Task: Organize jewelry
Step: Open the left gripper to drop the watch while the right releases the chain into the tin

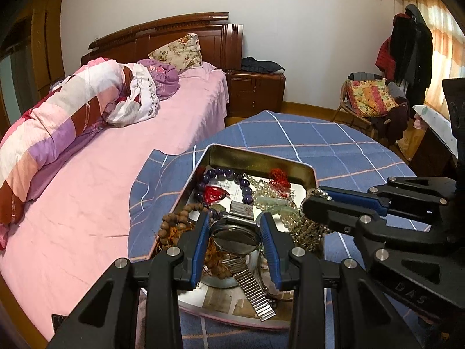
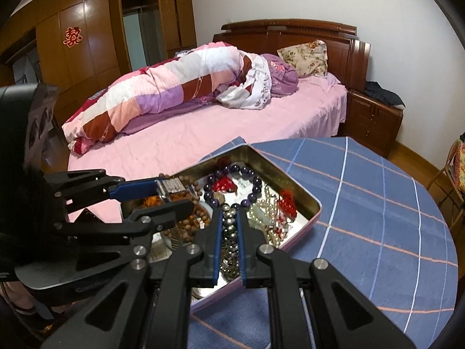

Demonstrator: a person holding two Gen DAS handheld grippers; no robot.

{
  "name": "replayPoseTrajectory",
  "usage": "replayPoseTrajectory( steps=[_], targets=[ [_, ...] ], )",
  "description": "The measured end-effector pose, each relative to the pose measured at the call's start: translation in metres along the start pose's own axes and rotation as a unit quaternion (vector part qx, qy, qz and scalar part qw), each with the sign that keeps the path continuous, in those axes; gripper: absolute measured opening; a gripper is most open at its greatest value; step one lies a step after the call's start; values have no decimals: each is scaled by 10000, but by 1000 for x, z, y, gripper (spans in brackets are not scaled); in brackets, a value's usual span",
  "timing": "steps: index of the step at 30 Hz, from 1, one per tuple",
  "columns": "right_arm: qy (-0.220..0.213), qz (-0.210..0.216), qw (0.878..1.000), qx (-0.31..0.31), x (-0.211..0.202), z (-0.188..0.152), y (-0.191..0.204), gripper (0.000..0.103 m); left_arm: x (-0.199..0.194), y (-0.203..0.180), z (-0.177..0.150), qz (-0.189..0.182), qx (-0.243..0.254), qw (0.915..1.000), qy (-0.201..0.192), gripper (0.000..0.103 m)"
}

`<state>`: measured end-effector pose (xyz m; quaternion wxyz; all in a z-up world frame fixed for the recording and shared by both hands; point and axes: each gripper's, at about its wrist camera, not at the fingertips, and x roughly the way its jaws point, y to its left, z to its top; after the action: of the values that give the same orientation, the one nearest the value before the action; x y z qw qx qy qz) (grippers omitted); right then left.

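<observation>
A metal tin tray (image 1: 263, 161) (image 2: 286, 180) full of jewelry sits on a round table with a blue checked cloth. My left gripper (image 1: 234, 218) is shut on a wristwatch (image 1: 234, 238) with a metal band (image 1: 252, 286), held over the tray's near end. My right gripper (image 2: 230, 210) is shut on a string of dark metallic beads (image 2: 229, 232) above the tray; it also shows in the left wrist view (image 1: 312, 196). In the tray lie a purple bead bracelet (image 1: 223, 174) (image 2: 232, 170), a pearl necklace (image 1: 263, 189), red tassels (image 1: 279, 176) and brown wooden beads (image 1: 177, 218).
A bed with a pink sheet (image 1: 101, 189) and rolled quilt lies left of the table. A wooden nightstand (image 1: 254, 93) stands behind. A chair (image 1: 369, 99) with a cushion and hanging clothes are at the right. Bare cloth (image 2: 377, 203) lies right of the tray.
</observation>
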<state>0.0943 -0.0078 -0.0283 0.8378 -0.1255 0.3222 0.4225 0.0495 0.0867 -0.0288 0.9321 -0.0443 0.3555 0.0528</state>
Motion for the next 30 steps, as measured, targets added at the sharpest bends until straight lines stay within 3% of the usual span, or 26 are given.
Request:
replayPoseTrajectory(
  steps=[13, 18, 21, 23, 30],
  targets=[
    [106, -7, 9999, 25, 8, -5, -1, 12, 2, -3, -5, 54, 63, 10000, 10, 37],
    [125, 17, 9998, 144, 9, -6, -7, 19, 0, -5, -5, 212, 82, 9997, -5, 47],
    [96, -17, 9997, 205, 7, -5, -11, 30, -1, -1, -5, 213, 1, 9998, -21, 50],
    [55, -46, 9996, 267, 3, -5, -14, 44, -3, 1, -4, 281, -48, 9996, -32, 55],
    [-124, -109, 9991, 385, -13, -7, -16, 61, -23, 1, -5, 407, -158, 9986, -293, 69]
  ],
)
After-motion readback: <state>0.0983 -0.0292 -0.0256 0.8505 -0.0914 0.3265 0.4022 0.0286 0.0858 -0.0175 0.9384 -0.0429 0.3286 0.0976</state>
